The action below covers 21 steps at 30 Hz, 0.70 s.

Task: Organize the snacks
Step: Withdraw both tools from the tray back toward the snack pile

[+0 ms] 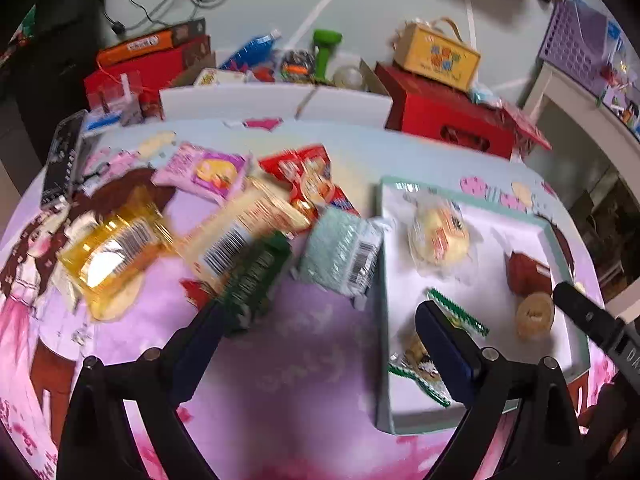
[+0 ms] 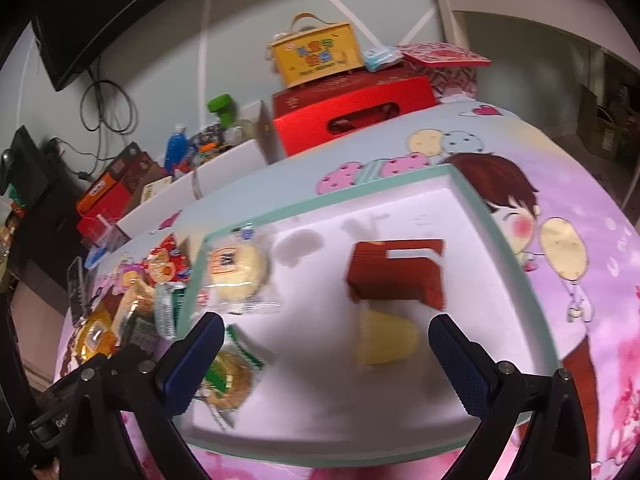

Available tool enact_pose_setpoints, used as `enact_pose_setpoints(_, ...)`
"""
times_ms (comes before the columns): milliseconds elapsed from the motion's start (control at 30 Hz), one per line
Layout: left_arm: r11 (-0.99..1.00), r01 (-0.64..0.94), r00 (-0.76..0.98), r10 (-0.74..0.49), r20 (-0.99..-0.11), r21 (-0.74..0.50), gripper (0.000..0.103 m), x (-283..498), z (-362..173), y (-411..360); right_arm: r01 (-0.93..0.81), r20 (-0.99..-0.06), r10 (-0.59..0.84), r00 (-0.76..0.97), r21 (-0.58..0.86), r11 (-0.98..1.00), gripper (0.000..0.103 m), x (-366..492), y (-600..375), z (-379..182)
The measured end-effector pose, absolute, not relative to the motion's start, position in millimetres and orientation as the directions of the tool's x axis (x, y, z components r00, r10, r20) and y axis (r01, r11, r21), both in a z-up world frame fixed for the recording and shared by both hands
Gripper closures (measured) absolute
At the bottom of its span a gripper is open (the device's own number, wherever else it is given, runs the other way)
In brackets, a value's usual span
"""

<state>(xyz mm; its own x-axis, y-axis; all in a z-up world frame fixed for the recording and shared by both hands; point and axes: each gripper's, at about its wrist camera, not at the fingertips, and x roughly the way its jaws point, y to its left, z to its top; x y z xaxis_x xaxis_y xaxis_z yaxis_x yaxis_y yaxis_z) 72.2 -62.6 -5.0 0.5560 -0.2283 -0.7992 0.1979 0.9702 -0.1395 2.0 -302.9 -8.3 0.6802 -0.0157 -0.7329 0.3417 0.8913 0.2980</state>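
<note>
On a table covered with a pink and lilac cartoon cloth (image 1: pixel 280 340) sits a shallow white tray with a mint-green rim (image 1: pixel 383 280). Inside the tray lie a pale round bun in clear wrap (image 1: pixel 438 236), a dark red box (image 2: pixel 396 274), a small yellow jelly cup (image 2: pixel 386 338) just in front of the box, and a round cookie in a green-edged wrapper (image 2: pixel 230 376).

To the left of the tray, loose snacks are scattered on the cloth: a mint-green packet with a barcode (image 1: pixel 340 254) touching the tray's rim, a dark green packet (image 1: pixel 256 280), a long cream packet (image 1: pixel 240 236), a golden-yellow packet (image 1: pixel 112 252), red packets (image 1: pixel 312 180) and a pink packet (image 1: pixel 204 170).

The left gripper (image 1: pixel 320 332) hovers with its blue-padded fingers spread wide, one over the dark green packet, the other over the tray's near corner, holding nothing. The right gripper (image 2: pixel 324 356) hangs above the tray, also spread wide and empty, with the jelly cup between its fingers but untouched.

Behind the table stand a red carton (image 2: pixel 352 116) topped by a yellow handled box (image 2: pixel 316 54).
</note>
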Motion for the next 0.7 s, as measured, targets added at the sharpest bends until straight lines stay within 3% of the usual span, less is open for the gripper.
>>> enact_pose_setpoints(267, 0.972, 0.038, 0.614, -0.207, -0.762, -0.233, 0.007, 83.2, 9.6, 8.6, 0.236, -0.694, 0.079, 0.716, 0.348, 0.907, 0.000, 15.6, -269.7, -4.6)
enact_pose_setpoints(700, 0.976, -0.111, 0.640, -0.076, -0.765, -0.189, 0.007, 96.1, 9.7, 92.8, 0.025, -0.685, 0.192, 0.702, 0.294, 0.956, 0.000, 45.3, -186.0, -1.0)
